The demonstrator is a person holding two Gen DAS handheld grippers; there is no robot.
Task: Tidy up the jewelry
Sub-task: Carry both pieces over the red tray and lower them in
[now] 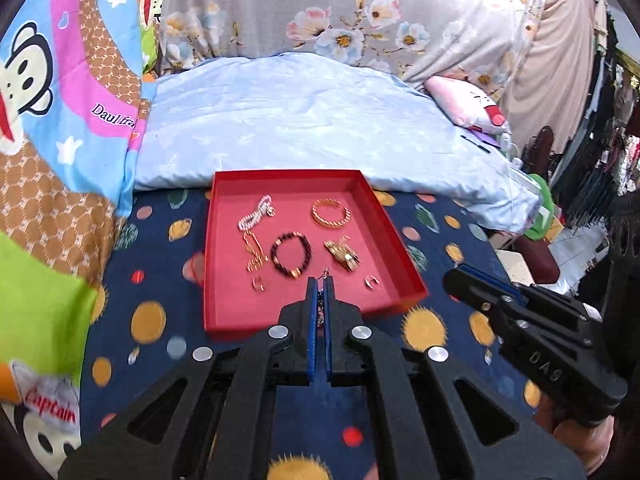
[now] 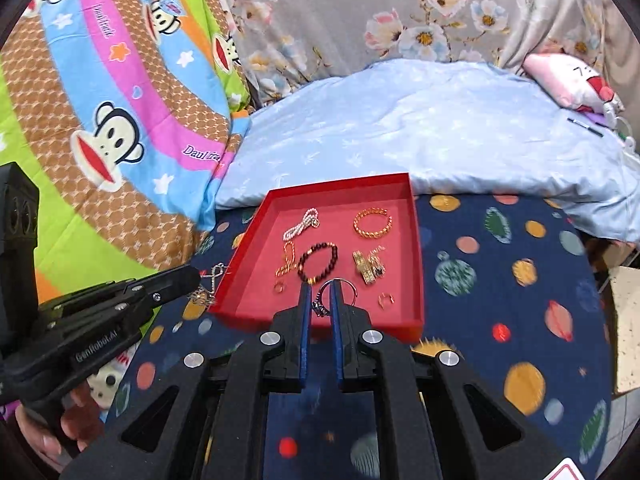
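Left wrist view shows the left gripper [image 1: 320, 286] closed tight on a thin dangling earring [image 1: 321, 307], its hook sticking out above the blue pads over the near edge of the red tray [image 1: 224, 322]. Right wrist view shows the right gripper [image 2: 321, 294] almost closed on a silver ring [image 2: 339, 290] with a small stone, also above the tray's near edge.

The tray lies on a dark blue cloth with planets [image 2: 500, 300]. Close to its near edge are two small gold rings [image 1: 259, 283] [image 1: 372, 281], one toward each near corner. In the middle lie a gold chain [image 1: 253, 254] on the left side, a dark bead bracelet [image 1: 291, 254] in the centre, and a gold folded piece [image 1: 342, 255] to the right. Toward the far edge rest a white pearl strand [image 1: 256, 213] on the left and a gold bangle [image 1: 330, 212] on the right. Beyond the tray lies a pale blue quilt [image 1: 304, 120].
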